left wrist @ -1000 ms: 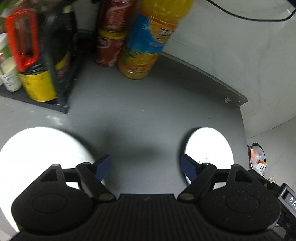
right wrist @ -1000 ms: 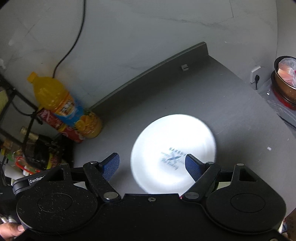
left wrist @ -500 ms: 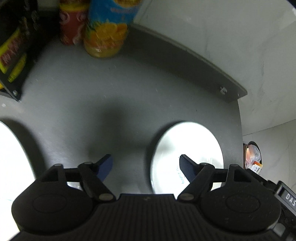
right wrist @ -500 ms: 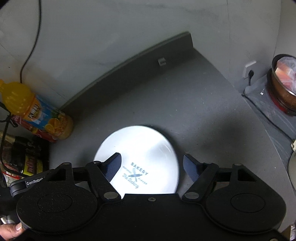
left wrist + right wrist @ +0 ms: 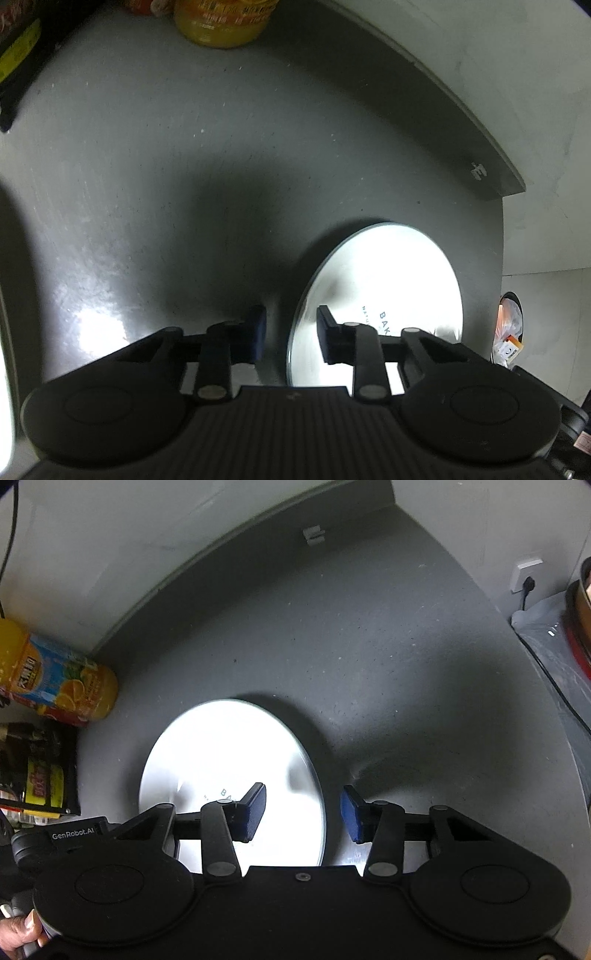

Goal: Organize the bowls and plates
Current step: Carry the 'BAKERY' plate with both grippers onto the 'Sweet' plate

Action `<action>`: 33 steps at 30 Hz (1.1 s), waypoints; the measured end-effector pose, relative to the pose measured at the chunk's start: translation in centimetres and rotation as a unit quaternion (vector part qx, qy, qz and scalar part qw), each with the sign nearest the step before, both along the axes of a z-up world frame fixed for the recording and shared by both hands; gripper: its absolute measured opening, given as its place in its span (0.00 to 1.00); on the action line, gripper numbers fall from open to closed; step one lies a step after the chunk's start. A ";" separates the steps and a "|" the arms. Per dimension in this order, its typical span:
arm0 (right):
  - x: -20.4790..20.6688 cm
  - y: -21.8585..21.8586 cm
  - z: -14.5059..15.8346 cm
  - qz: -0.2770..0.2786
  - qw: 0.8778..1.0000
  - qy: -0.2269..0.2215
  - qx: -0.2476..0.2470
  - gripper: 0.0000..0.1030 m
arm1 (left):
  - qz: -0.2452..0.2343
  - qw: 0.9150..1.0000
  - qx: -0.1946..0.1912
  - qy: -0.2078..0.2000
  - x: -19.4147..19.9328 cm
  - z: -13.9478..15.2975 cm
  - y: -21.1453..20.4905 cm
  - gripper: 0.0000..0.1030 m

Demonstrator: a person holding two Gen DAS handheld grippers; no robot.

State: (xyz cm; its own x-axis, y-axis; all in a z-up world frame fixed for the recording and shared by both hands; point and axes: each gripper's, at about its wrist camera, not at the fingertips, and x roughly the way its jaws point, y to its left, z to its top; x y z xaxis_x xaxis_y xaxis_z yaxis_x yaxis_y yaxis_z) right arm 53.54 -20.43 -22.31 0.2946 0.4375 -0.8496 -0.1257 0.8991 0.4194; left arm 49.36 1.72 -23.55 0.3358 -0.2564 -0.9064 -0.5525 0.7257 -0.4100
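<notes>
Both claws have just been closing over the same white plate (image 5: 384, 291) that lies flat on the grey surface (image 5: 184, 166): our left claw (image 5: 290, 334) straddles its left rim and our right claw (image 5: 303, 812) its right rim, each with one pad over the plate and one outside, neither visibly pressing yet. We judge this as the start of a two-sided lift so the plate can be stacked. Compared with a second ago, both claws have come down lower and narrowed, the plate fills more of each view, and the orange juice bottle (image 5: 55, 679) sits farther toward the edge.
</notes>
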 end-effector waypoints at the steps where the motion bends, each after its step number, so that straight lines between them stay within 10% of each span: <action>1: 0.2 0.1 -0.1 0.003 1.000 0.004 0.000 0.36 | 0.003 1.000 -0.002 0.003 0.1 -0.2 -0.1 0.23; 33: 0.9 -1.6 2.7 0.049 0.995 -0.049 0.068 0.07 | 0.034 0.999 -0.012 -0.037 -0.4 1.2 0.4 0.13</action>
